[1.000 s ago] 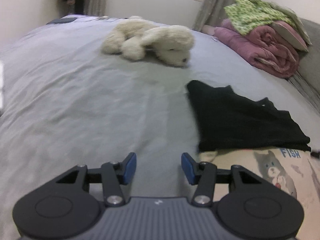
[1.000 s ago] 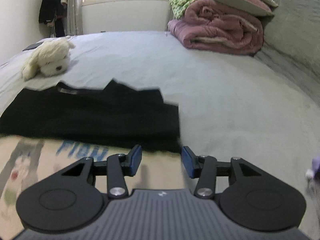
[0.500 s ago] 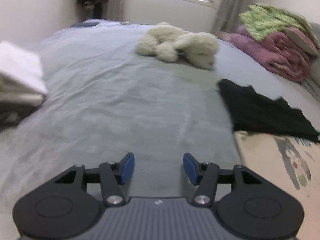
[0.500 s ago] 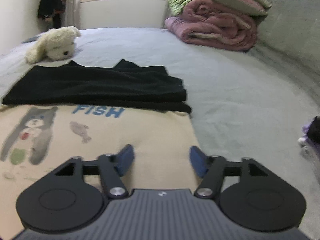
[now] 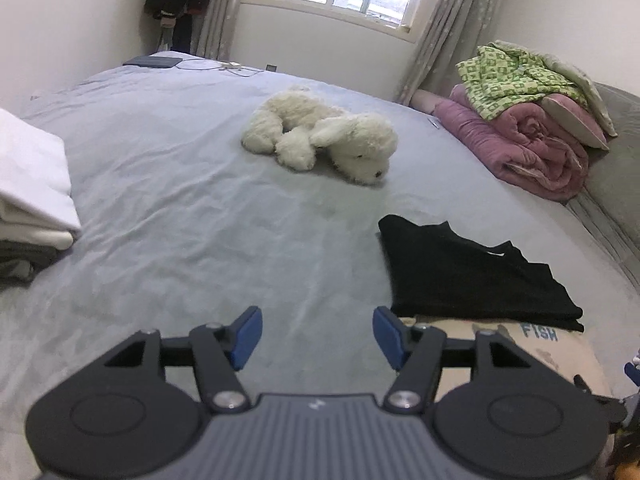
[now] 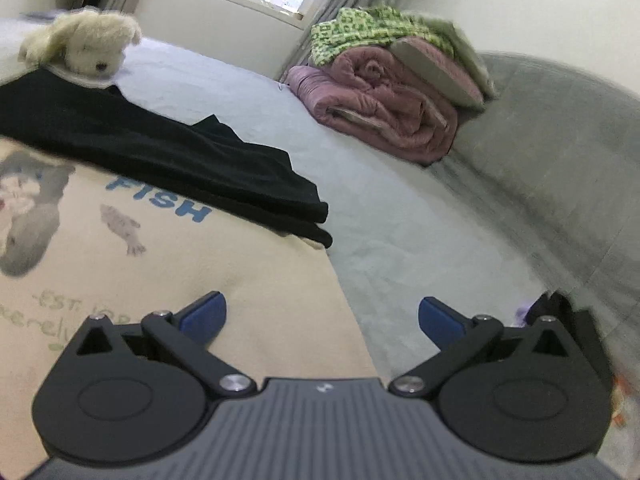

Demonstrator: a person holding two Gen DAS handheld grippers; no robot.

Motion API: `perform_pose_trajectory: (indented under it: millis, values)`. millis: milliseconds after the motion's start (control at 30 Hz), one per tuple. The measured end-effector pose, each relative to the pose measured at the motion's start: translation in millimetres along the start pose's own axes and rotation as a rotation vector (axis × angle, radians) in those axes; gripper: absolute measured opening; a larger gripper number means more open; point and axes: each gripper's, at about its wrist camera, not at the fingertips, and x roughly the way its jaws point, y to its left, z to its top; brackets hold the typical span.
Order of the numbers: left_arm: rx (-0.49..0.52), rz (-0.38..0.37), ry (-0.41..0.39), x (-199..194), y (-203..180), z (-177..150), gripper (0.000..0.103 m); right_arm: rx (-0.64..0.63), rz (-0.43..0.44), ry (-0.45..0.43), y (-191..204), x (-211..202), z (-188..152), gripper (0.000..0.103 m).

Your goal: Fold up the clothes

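Two soft garments on the bed (image 5: pixel 168 216), both grippers empty.
Cream shirt (image 6: pixel 168 264), lower left, and black garment (image 6: pixel 168 160) above it: light, limp; pinch hem corners. Right gripper (image 6: pixel 322 314) and left gripper (image 5: pixel 317 334) jaws opening, nothing between.

A black garment (image 5: pixel 472 276) is lying folded flat into a rough rectangle on the grey bed (image 5: pixel 200 208), its layered edges showing at the near right corner and a small white label showing at its neckline. Touching its near edge, a cream garment (image 6: pixel 168 264) is lying spread flat, printed with a grey cat, a small grey fish, the blue word FISH and some faint green lettering lower down. The black piece is overlapping the cream one's far edge, and the cream one's right edge is running straight along the bed.
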Motion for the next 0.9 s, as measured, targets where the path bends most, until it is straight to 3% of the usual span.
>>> perform_pose_trajectory:
  millis: [133,200,233,333,367,500,767,900]
  values:
    - [0.000,-0.007,0.010,2,-3,4,0.063,-0.105,-0.089,-0.050,17,-8,-2,0.103]
    - [-0.013,-0.018,0.012,4,-1,6,0.063,-0.049,-0.066,-0.010,11,-4,2,0.103]
    - [-0.020,-0.022,0.012,3,-1,6,0.063,0.036,-0.020,0.035,1,-1,5,0.103]
    - [-0.016,-0.015,0.014,4,0,5,0.063,0.503,0.262,0.197,-51,13,2,0.103]
    - [-0.011,-0.008,0.017,4,0,4,0.063,0.582,0.303,0.198,-61,15,-2,0.103]
    - [-0.009,-0.001,0.026,4,0,2,0.063,0.466,0.310,0.137,-47,12,-7,0.103]
    - [0.029,0.000,-0.053,-22,-3,15,0.064,0.438,0.294,0.141,-43,10,-6,0.103]
    - [0.078,-0.024,-0.147,-50,0,28,0.078,0.442,0.295,0.140,-41,11,-6,0.103]
